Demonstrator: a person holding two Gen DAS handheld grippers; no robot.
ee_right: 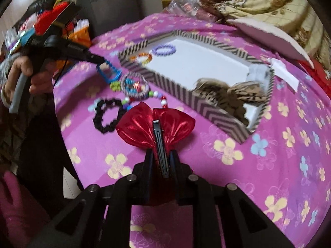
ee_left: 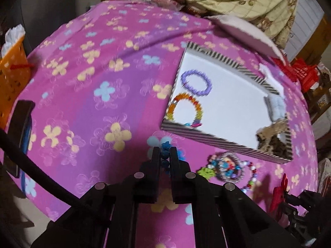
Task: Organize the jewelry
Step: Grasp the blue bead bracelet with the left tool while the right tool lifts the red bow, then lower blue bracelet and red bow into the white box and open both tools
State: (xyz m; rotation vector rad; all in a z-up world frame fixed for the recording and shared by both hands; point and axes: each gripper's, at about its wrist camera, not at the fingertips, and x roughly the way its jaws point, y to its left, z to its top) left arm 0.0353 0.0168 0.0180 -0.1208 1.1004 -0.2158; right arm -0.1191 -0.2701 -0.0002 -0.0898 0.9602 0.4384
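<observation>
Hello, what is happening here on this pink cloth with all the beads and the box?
A person is sorting jewelry on a pink flowered cloth, holding a gripper in each hand. The left gripper is shut on a blue beaded bracelet. The right gripper is shut on a shiny red bow hair clip. The striped shallow box already holds a purple bead bracelet and an orange bead bracelet. A black scrunchie and a tangle of mixed beads lie on the cloth.
</observation>
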